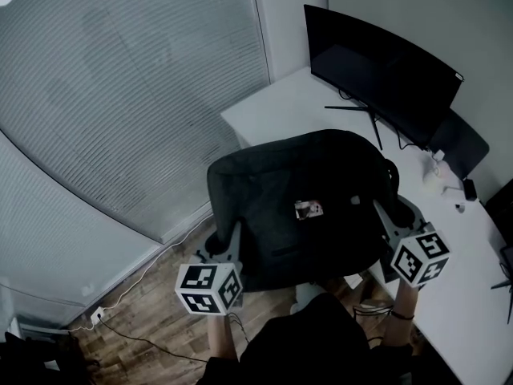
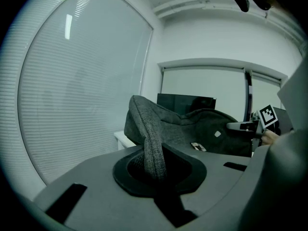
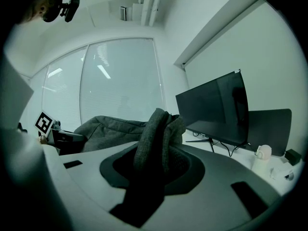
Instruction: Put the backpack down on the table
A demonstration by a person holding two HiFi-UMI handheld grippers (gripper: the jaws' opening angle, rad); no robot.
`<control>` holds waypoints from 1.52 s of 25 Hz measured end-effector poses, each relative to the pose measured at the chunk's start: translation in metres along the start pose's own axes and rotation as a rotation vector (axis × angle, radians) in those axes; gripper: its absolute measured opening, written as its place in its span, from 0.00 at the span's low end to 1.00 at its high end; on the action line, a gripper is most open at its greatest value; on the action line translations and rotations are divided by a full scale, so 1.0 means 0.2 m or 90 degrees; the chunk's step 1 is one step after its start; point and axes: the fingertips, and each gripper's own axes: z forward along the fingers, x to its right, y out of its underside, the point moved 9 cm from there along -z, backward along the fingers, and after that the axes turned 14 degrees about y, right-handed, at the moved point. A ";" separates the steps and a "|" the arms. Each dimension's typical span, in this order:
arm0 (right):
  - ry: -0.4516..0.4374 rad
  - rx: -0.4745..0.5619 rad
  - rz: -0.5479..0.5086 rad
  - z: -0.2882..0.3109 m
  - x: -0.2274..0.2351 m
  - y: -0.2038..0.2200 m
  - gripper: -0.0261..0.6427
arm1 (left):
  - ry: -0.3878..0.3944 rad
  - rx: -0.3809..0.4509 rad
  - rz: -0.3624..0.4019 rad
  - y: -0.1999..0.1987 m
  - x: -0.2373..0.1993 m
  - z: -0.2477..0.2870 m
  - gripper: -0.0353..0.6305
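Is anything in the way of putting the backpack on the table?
Nothing I can see. The table strip beside the backpack is bare; the monitor stands farther back and small things sit to the right. The spot right under the backpack is hidden.

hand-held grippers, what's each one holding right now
left hand-held gripper: closed on the backpack
right hand-held gripper: closed on the backpack

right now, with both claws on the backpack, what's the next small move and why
Probably carry the backpack a little further over the table and lower it, stopping short of the monitor. The left claw and right claw each pinch its fabric, and part of it hangs past the table's corner, above the floor.
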 end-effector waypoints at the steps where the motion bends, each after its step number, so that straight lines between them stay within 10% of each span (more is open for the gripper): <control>1: 0.002 0.001 0.001 0.02 0.00 0.00 0.21 | 0.002 0.000 0.001 -0.01 -0.01 0.02 0.12; 38: 0.078 -0.011 0.041 1.16 0.38 -0.19 0.21 | 0.061 -0.040 0.013 -0.42 -0.67 1.21 0.12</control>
